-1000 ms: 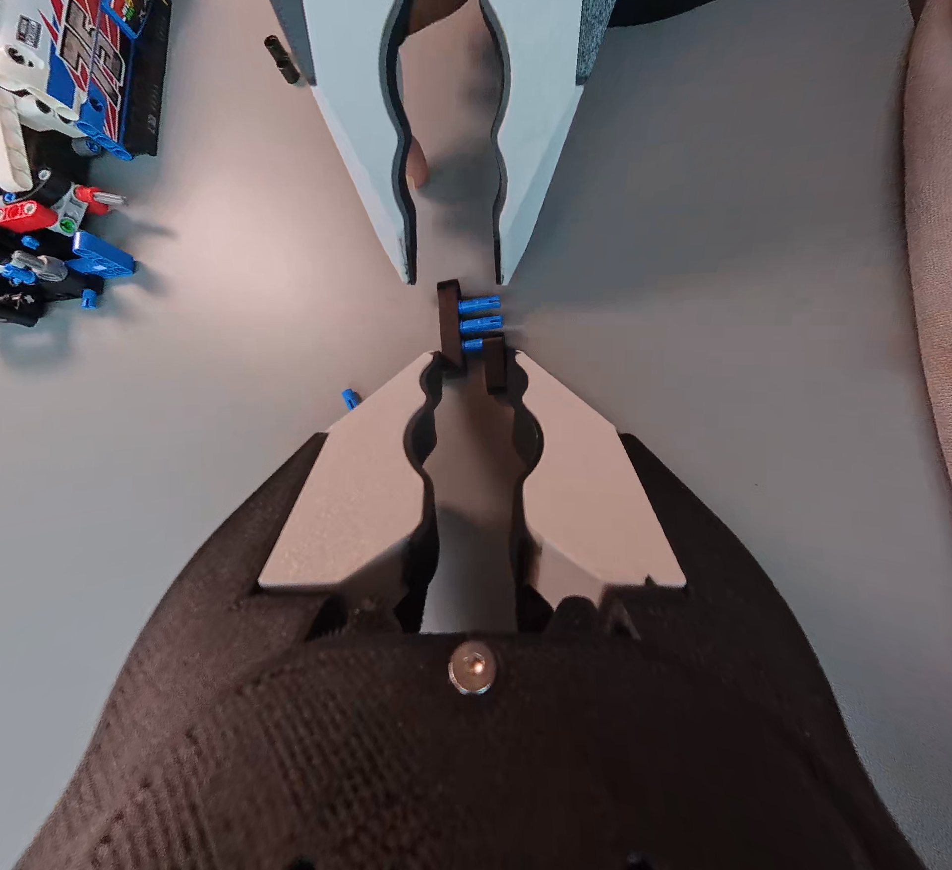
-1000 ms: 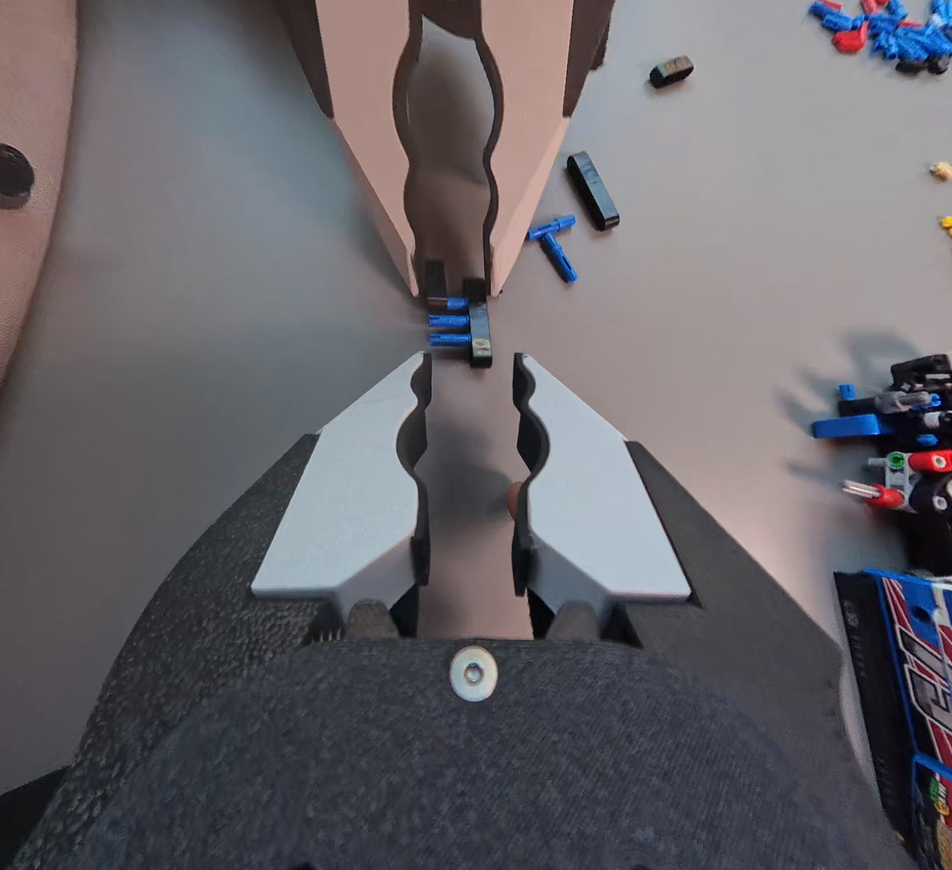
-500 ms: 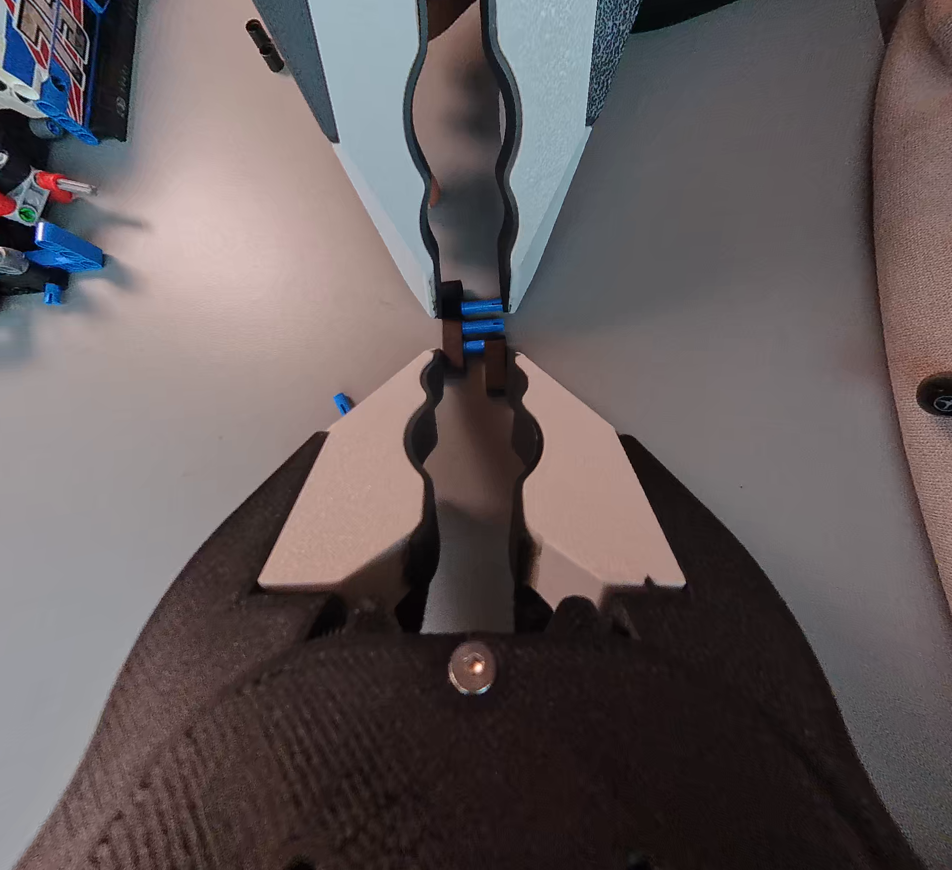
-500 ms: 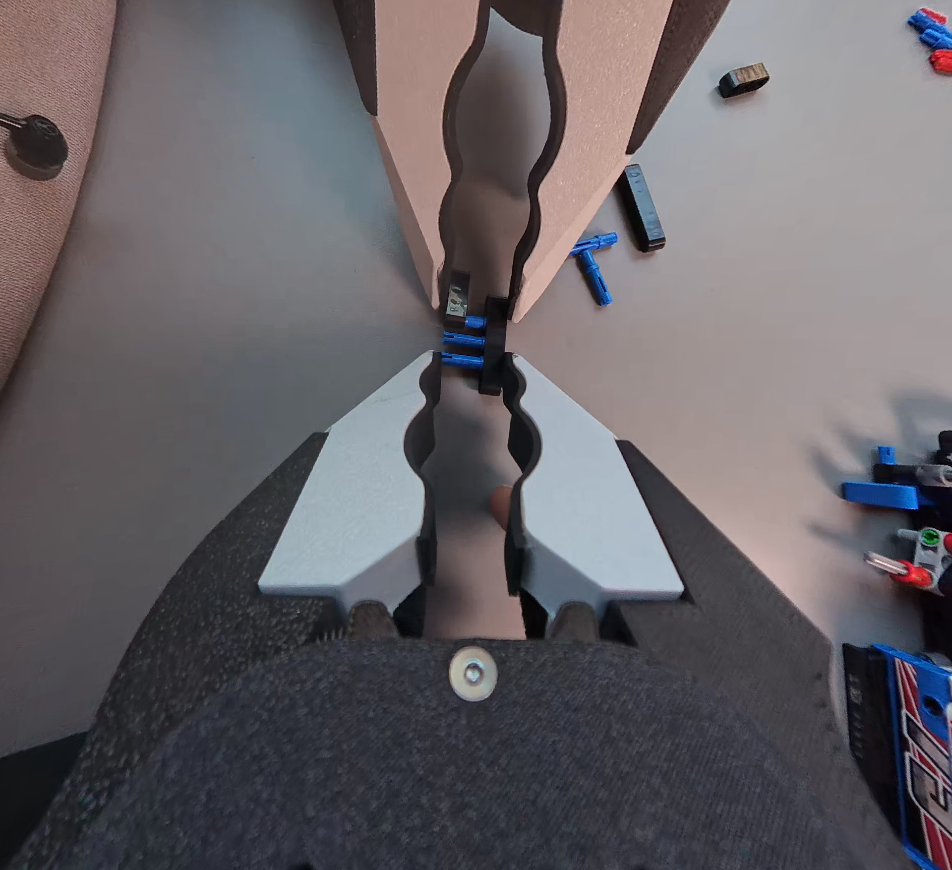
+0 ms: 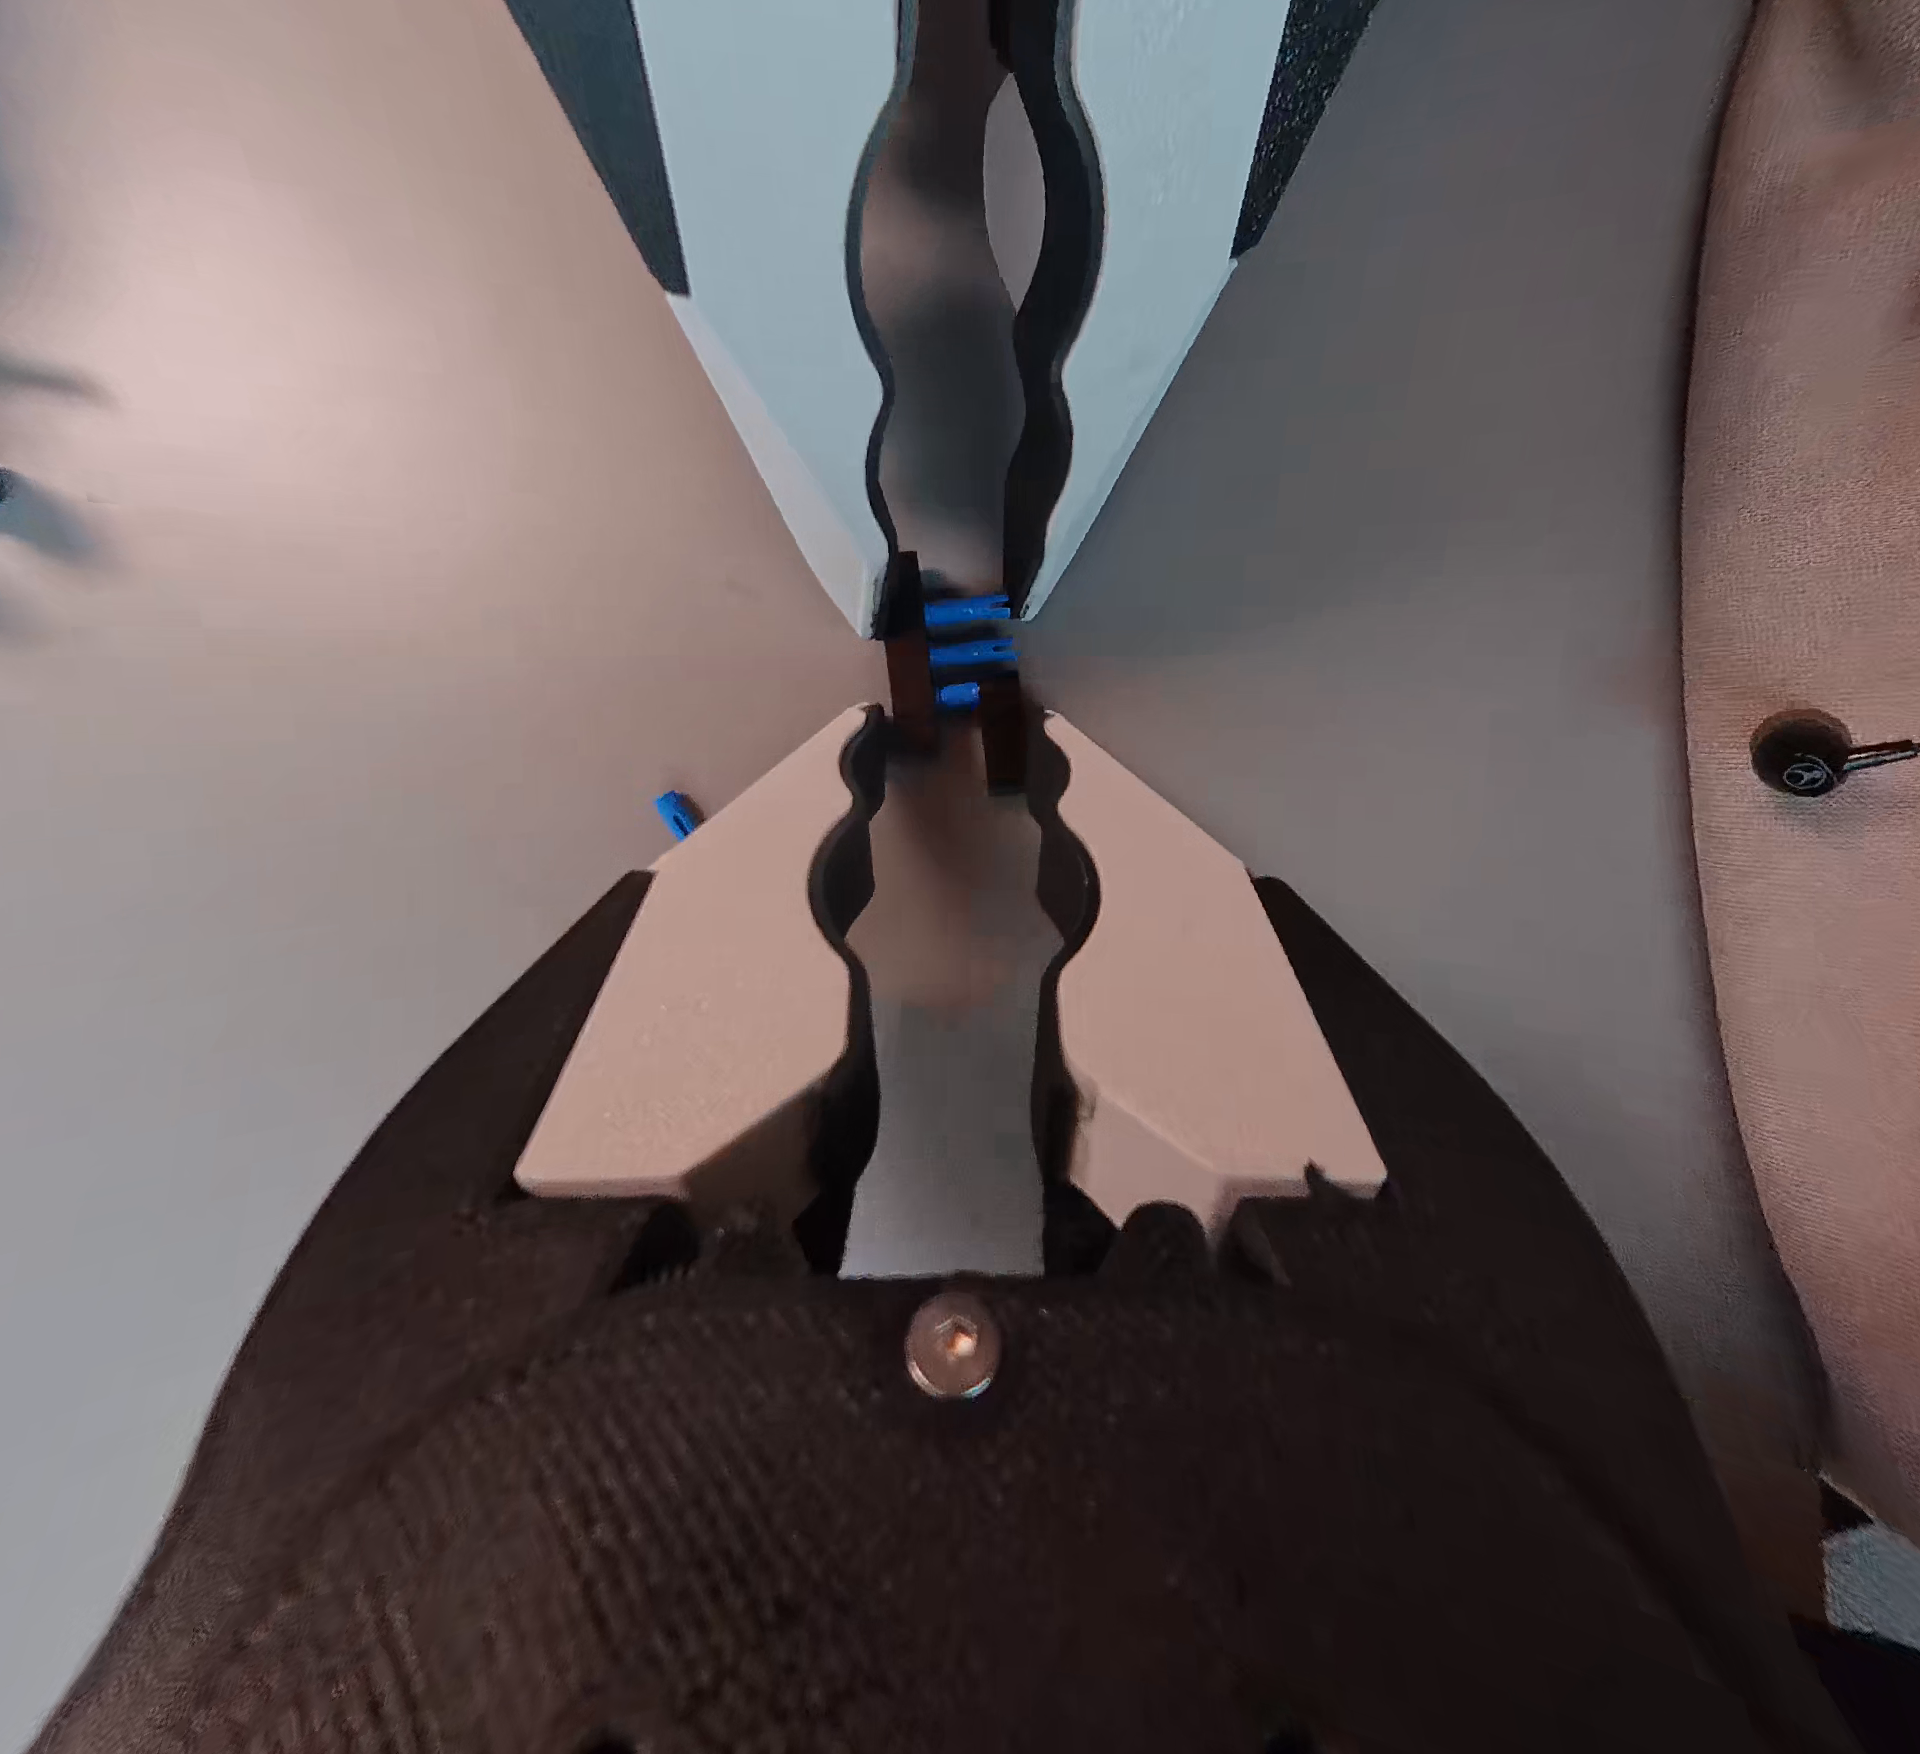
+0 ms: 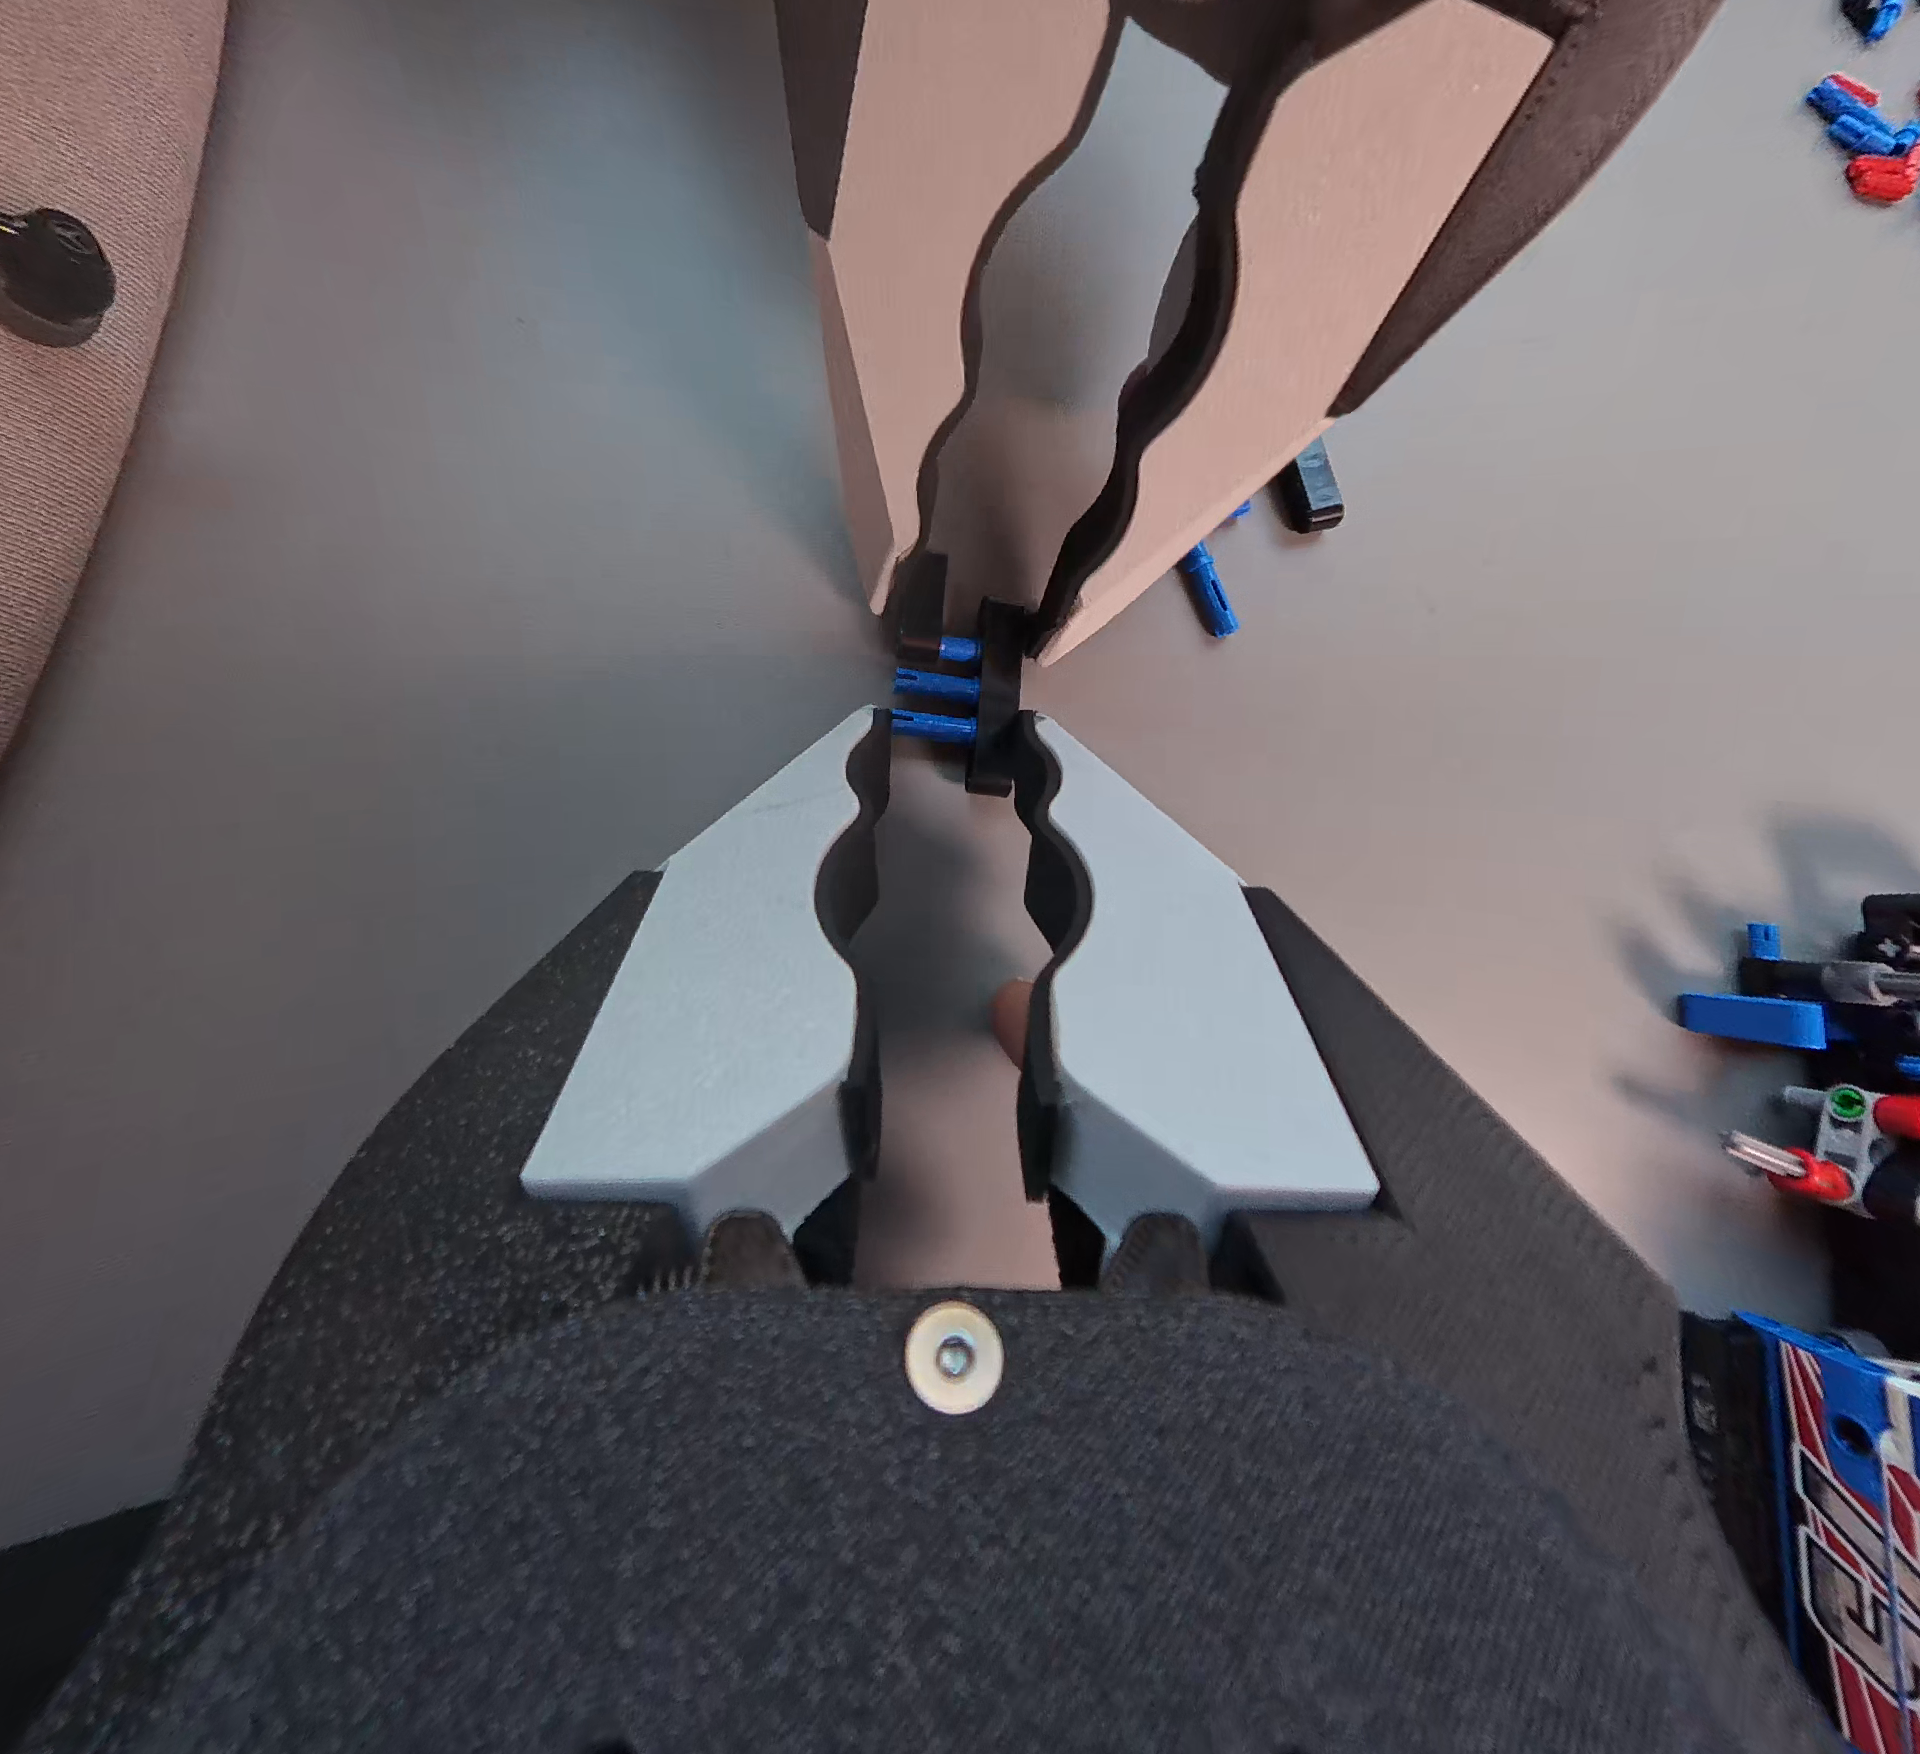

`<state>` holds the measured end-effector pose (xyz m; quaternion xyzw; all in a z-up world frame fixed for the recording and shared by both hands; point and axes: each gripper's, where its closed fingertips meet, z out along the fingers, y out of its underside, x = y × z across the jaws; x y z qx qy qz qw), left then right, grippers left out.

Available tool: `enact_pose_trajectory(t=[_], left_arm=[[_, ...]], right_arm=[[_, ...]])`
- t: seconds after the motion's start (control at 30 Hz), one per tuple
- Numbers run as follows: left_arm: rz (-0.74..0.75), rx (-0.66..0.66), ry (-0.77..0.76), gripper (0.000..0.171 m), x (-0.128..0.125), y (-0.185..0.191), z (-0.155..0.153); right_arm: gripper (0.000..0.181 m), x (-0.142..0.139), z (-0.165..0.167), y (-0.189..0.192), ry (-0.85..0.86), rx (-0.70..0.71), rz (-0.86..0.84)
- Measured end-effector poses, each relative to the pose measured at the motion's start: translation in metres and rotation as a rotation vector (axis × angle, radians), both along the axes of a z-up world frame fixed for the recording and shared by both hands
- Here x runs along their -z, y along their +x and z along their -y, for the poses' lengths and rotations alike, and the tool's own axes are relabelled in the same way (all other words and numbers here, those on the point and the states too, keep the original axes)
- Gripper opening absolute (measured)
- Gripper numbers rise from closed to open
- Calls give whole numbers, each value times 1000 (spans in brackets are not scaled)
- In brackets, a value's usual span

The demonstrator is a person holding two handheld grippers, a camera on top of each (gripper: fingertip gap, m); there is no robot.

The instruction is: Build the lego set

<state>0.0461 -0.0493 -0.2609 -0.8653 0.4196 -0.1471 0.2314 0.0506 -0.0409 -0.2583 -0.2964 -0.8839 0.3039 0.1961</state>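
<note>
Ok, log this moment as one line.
left claw: shut on black beam | right claw: closing around blue pins and beam | short beam: on one pin | table: loose parts

A plain tabletop workstation, its kind of room not showing: a smooth grey table (image 6: 468,665) is spreading all around the right gripper (image 6: 951,738). Loose blue and red building pieces (image 6: 1870,146) are lying far ahead to its right, and a half-built toy model (image 6: 1829,1081) is sitting at its right.
</note>
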Motion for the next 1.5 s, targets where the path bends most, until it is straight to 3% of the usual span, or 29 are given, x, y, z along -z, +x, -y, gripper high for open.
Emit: enact_pose_trajectory(t=[0.2, 0.6, 1.1, 1.23, 1.3, 1.43, 1.5], left_arm=[[-97, 85, -94, 24, 1, -1, 1], [-74, 65, -46, 16, 1, 1, 2], [-64, -4, 43, 14, 1, 3, 3], [-80, -16, 176, 19, -4, -1, 0], [-16, -63, 240, 33, -14, -3, -1], [290, -218, 379, 38, -44, -17, -6], [340, -249, 399, 37, -45, -24, -4]], right_arm=[[21, 0, 1, -1, 0, -7, -19], [21, 0, 6, 3, -11, -11, -13], [21, -1, 9, 4, -15, 18, -24], [22, -3, 8, 2, -11, 31, -67], [22, -7, 6, -1, -12, 36, -137], [22, -27, -3, -9, 57, 18, -354], [22, -37, -7, -14, 89, 25, -433]])
